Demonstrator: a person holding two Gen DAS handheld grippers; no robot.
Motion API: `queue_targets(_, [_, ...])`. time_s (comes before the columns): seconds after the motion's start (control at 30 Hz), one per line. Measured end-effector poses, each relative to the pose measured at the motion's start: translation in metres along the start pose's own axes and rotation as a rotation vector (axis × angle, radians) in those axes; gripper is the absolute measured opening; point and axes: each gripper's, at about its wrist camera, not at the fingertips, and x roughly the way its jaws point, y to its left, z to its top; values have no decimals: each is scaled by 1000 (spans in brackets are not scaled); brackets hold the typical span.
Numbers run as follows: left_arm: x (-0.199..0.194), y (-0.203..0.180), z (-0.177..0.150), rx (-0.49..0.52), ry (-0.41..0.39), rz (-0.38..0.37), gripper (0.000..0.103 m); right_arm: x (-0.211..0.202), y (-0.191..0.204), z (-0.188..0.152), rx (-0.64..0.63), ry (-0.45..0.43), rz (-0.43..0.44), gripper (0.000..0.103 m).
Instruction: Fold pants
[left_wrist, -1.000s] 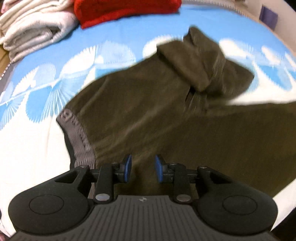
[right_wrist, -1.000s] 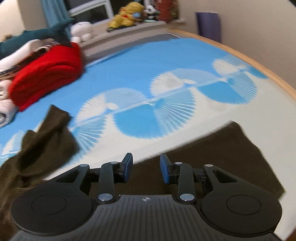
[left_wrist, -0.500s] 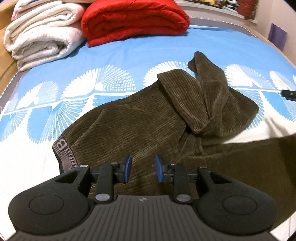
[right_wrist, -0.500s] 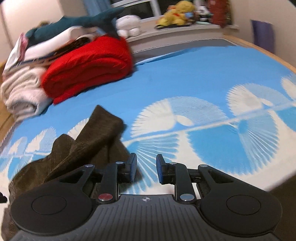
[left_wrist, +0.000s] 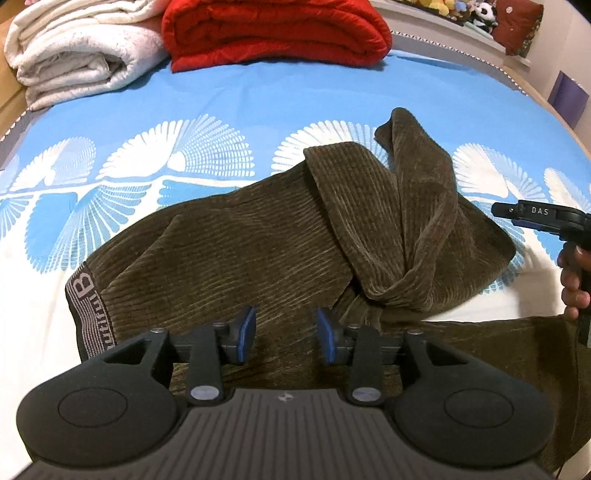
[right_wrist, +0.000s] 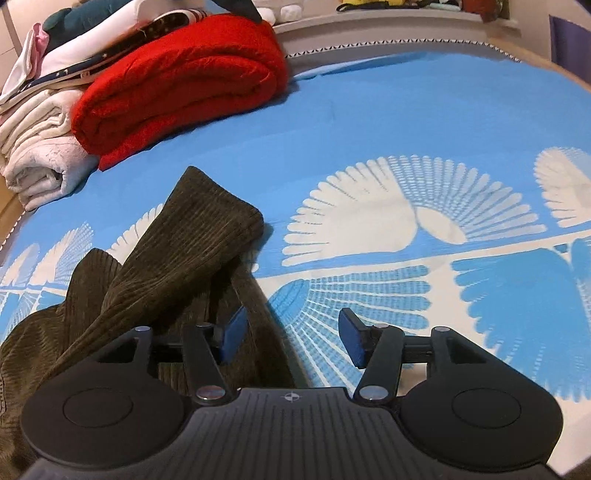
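Dark olive corduroy pants lie crumpled on a blue and white bedsheet, one leg twisted and folded back over the body, the grey waistband at the left. My left gripper hovers over the pants' near part, its jaws opening with nothing gripped between them. My right gripper is low over the folded leg's edge, jaws opening wide; cloth lies under the left finger, not pinched. In the left wrist view the right gripper and a hand show at the right edge.
A folded red blanket and a white blanket are stacked at the head of the bed, with more folded clothes above them. Stuffed toys line a ledge behind. The bed's wooden edge runs along the right.
The right gripper swung from the spread leg at the right over to the twisted leg and sank, its jaws widening. The left gripper slid along the pants and its jaws widened slightly.
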Motion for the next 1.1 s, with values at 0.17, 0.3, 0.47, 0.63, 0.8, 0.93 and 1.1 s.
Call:
queue_targets(0.17, [9, 2, 2, -17, 18, 13, 41, 18, 18, 2, -61, 32, 39, 58])
queue_targets(0.3, [9, 1, 4, -9, 12, 13, 41, 31, 27, 2, -86, 52, 54, 58])
queue_targets(0.47, [14, 0, 3, 5, 24, 27, 43, 44, 32, 3, -119, 55, 35, 58])
queue_targets(0.63, [17, -1, 4, 8, 29, 38, 43, 50, 38, 0, -171, 33, 38, 32])
queue_targets(0.8, [17, 0, 11, -20, 30, 31, 43, 31, 57, 5, -265, -49, 9, 12])
queue_targets(0.93, [11, -1, 18, -41, 4, 5, 43, -34, 49, 32, -50, -215, 55, 12])
queue_targets(1.1, [11, 1, 21, -55, 9, -11, 43, -131, -21, 1, 686, -483, -338, 13])
